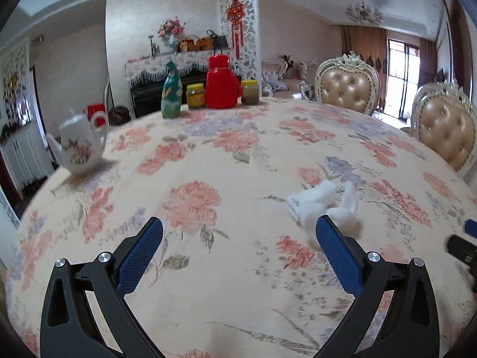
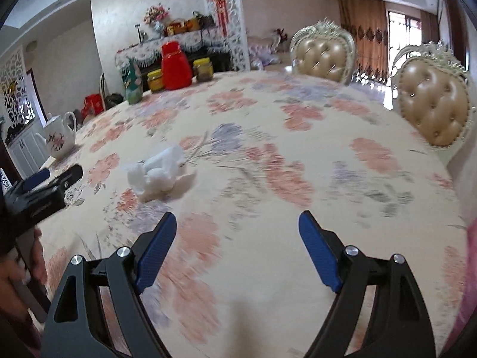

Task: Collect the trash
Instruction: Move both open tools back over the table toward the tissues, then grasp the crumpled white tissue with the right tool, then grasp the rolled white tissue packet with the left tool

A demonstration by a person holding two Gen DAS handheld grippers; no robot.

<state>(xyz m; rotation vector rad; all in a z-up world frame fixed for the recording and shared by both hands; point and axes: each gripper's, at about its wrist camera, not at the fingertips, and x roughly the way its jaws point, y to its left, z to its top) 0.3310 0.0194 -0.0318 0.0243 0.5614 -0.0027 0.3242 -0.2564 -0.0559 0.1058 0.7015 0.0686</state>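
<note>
Both the left gripper [image 1: 238, 232] and right gripper [image 2: 237, 226] are held wide open, jaws empty. Crumpled white tissue [image 1: 323, 205] is seen mid-desk [image 1: 238, 164], beside the left gripper's right finger. No writing is legible.

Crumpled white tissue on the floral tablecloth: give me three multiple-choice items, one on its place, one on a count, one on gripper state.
1. Where does the crumpled white tissue lie, seen from the left wrist?
A. beside the white floral teapot
B. just beyond the left gripper's right blue finger
C. on a chair

2. How many yellow-lidded jars flank the red plastic thermos jug?
A. none
B. two
C. four

3. How do the jaws of the left gripper and right gripper stand?
A. both open, empty
B. both shut
C. left shut on tissue

Answers: 1 B, the tissue sits at that fingertip. 2 B, one jar on each side. 3 A, wide gaps show only the floral tablecloth.
</note>
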